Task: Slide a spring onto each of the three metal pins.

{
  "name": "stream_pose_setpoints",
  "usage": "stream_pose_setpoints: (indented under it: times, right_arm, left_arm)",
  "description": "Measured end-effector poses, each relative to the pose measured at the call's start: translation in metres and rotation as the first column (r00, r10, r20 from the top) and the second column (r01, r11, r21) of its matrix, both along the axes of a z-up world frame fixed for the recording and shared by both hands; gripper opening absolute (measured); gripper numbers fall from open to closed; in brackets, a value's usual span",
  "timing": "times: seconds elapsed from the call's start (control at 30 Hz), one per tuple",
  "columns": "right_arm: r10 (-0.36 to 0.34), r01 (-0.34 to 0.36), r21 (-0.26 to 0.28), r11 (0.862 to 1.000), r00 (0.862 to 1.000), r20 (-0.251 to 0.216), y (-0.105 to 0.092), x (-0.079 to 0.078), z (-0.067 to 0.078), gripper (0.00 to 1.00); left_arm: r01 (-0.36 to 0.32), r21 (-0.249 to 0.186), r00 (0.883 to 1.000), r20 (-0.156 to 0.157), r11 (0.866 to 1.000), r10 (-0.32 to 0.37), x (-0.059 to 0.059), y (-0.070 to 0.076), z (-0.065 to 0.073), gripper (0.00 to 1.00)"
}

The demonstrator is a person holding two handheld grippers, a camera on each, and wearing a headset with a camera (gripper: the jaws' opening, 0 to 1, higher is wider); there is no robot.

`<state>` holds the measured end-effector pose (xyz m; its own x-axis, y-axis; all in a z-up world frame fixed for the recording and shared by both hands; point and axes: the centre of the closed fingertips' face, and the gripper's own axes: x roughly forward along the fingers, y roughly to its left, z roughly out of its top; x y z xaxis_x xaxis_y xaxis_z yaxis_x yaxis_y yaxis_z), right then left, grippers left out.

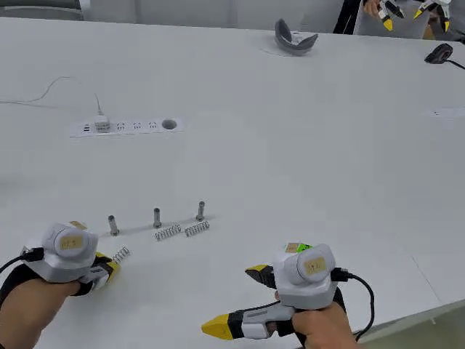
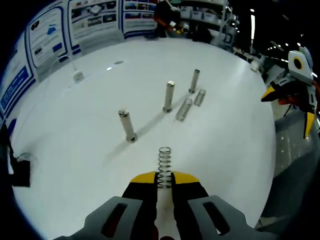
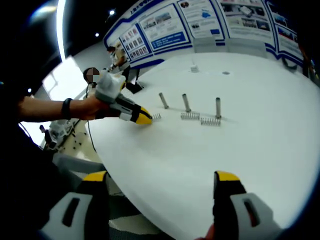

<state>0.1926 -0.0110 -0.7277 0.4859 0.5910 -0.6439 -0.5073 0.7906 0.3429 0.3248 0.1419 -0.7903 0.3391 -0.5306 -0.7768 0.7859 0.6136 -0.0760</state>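
Observation:
Three upright metal pins stand in a row on the white table: left pin (image 1: 112,225), middle pin (image 1: 157,217), right pin (image 1: 200,211). Two springs (image 1: 168,232) (image 1: 197,228) lie flat in front of the middle and right pins. My left gripper (image 1: 113,264) is shut on the end of a third spring (image 1: 121,254), which points toward the left pin (image 2: 127,125). In the left gripper view the held spring (image 2: 164,164) sticks out between the yellow tips. My right gripper (image 1: 236,298) stands open near the table's front edge, with nothing between its fingertips (image 3: 227,178).
A white power strip (image 1: 127,126) with a plugged charger and cable lies further back on the table. A dark curved object (image 1: 294,38) and a black device (image 1: 439,52) sit at the far side, where another person holds grippers (image 1: 410,12). The table edge (image 1: 429,309) runs close by at the right.

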Motion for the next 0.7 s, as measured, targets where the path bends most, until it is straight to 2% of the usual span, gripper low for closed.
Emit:
stream_pose_setpoints:
  times: [0.23, 0.37, 0.53, 0.7]
  right_arm:
    - [0.011, -0.011, 0.007, 1.000, 1.000, -0.001, 0.006, 0.000, 0.000, 0.87]
    - [0.016, -0.016, 0.011, 1.000, 1.000, 0.000, 0.008, -0.001, 0.000, 0.87]
    - [0.017, -0.017, 0.011, 1.000, 1.000, 0.000, 0.008, -0.002, 0.000, 0.87]
    - [0.019, -0.019, 0.007, 1.000, 1.000, -0.003, 0.007, -0.003, 0.000, 0.87]
  left_arm:
    - [-0.031, -0.014, 0.999, -0.009, 0.999, 0.031, -0.011, 0.012, 0.004, 0.10]
    - [-0.056, -0.030, 0.998, -0.024, 0.998, 0.055, -0.019, 0.017, 0.005, 0.10]
    - [-0.054, -0.030, 0.998, -0.027, 0.998, 0.053, -0.030, 0.021, 0.006, 0.10]
    - [-0.063, -0.042, 0.998, -0.026, 0.997, 0.062, -0.032, 0.027, 0.011, 0.10]
